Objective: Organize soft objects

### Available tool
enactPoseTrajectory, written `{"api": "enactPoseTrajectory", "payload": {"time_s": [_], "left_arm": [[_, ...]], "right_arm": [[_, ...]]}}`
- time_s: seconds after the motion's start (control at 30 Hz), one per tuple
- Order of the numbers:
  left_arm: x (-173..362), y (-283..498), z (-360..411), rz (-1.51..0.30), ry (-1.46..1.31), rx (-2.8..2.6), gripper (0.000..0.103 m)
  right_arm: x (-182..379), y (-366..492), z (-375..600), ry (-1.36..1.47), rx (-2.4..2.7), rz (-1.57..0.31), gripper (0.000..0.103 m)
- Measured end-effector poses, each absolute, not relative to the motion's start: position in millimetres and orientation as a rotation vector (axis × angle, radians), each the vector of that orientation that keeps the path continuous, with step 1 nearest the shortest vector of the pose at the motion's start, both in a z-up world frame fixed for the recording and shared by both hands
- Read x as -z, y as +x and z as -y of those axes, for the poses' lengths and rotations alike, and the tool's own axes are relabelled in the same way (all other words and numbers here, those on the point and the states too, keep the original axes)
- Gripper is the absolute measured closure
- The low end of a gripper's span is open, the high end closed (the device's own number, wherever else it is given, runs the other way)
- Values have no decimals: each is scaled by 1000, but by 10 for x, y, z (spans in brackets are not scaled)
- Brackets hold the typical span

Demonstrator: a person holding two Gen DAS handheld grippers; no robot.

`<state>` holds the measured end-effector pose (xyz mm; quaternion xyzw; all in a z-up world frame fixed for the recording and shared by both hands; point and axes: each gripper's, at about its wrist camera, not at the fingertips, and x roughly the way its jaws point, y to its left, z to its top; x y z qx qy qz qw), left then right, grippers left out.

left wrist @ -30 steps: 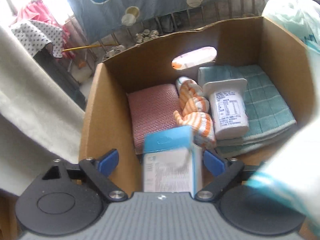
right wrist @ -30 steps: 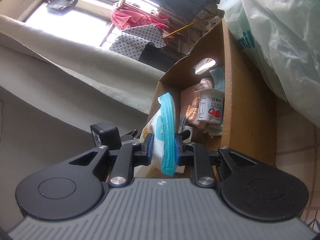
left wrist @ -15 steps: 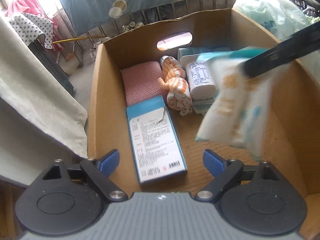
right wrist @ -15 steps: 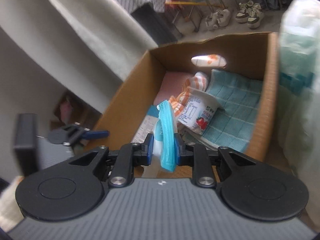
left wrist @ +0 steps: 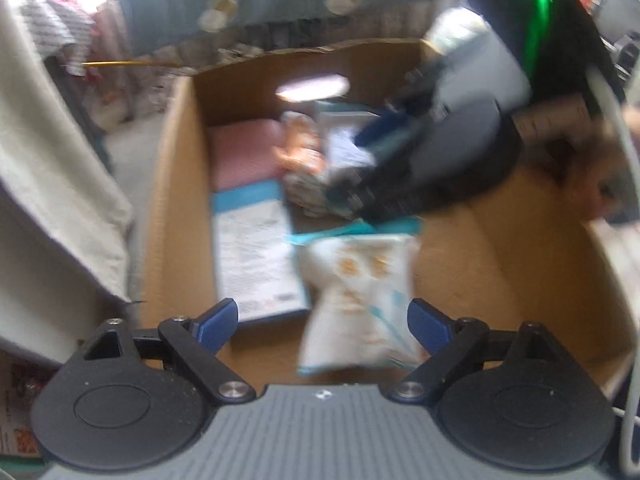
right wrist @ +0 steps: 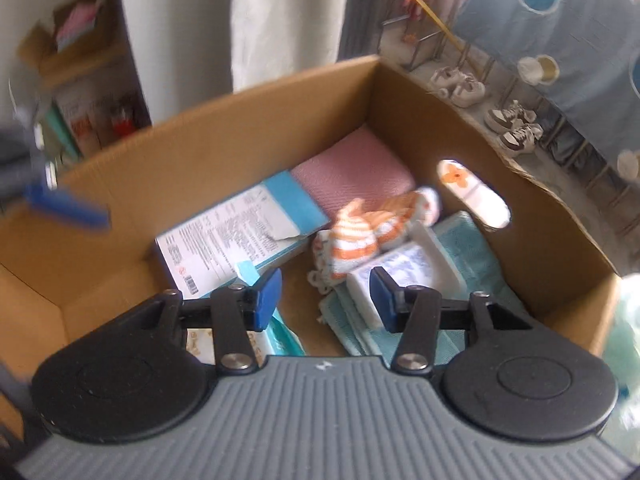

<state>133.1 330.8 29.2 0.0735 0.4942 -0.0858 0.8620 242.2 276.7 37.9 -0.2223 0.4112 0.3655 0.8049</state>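
A white soft pack (left wrist: 360, 300) with a teal edge and orange print lies loose on the floor of the cardboard box (left wrist: 176, 184), near its front. My left gripper (left wrist: 323, 320) hovers open above the front of the box, its jaws wide apart and holding nothing. My right gripper (right wrist: 326, 298) is over the box with its jaws opening and nothing between them; the pack (right wrist: 280, 336) shows just below its left finger. In the left wrist view the right gripper (left wrist: 362, 164) is a dark blur over the back right of the box.
The box (right wrist: 240, 148) also holds a pink cloth (right wrist: 352, 172), a blue-and-white carton (right wrist: 236, 232), an orange striped sock (right wrist: 360, 232), a white packet (right wrist: 404, 268) and a teal towel (right wrist: 468, 248). A pale curtain (left wrist: 48, 184) hangs left. A hand (left wrist: 592, 176) is at right.
The right gripper swung over the box, rolled level and let go of the white pack, which now lies on the box floor. The left gripper released the carton and drew back.
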Motion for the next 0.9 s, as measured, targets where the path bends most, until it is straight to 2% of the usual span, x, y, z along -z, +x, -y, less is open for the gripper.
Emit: {"api": "enactPoseTrajectory", "payload": {"time_s": [0.03, 0.07, 0.1, 0.17, 0.2, 0.23, 0.33, 0.5, 0.63, 0.7, 0.73, 0.77, 0.9], "left_arm": [[-295, 1327, -3248, -1056, 162, 226, 17], [-293, 1335, -3180, -1070, 179, 260, 29], [-269, 1353, -3104, -1091, 207, 287, 37], [-198, 1464, -2980, -1130, 259, 285, 68], [-132, 1541, -2925, -1155, 276, 272, 77], [-60, 1627, -2890, -1185, 292, 263, 90], [233, 1858, -2861, -1310, 277, 231, 97], [249, 2072, -3022, -1262, 112, 129, 100], [232, 2106, -3054, -1198, 68, 52, 97], [206, 2077, -3049, -1182, 58, 29, 81], [183, 2056, -3037, -1178, 63, 36, 60], [146, 2019, -3023, -1169, 65, 32, 45], [-131, 1757, -2976, -1088, 84, 29, 46]], "right_arm": [[-454, 2425, -2657, -442, -777, -876, 55], [-502, 2448, -2550, -414, -766, -878, 55], [-559, 2464, -2432, -393, -751, -879, 55], [-626, 2495, -2265, -364, -713, -884, 55], [-648, 2515, -2179, -345, -697, -885, 55], [-657, 2532, -2102, -325, -689, -889, 55], [-713, 2496, -1833, -257, -701, -893, 55], [-716, 2401, -1473, -150, -711, -874, 55], [-658, 2360, -1350, -129, -702, -884, 56], [-699, 2297, -1264, -104, -715, -865, 56], [-730, 2268, -1216, -90, -707, -852, 56], [-763, 2233, -1177, -74, -703, -840, 56], [-984, 2073, -895, 15, -702, -796, 56]]}}
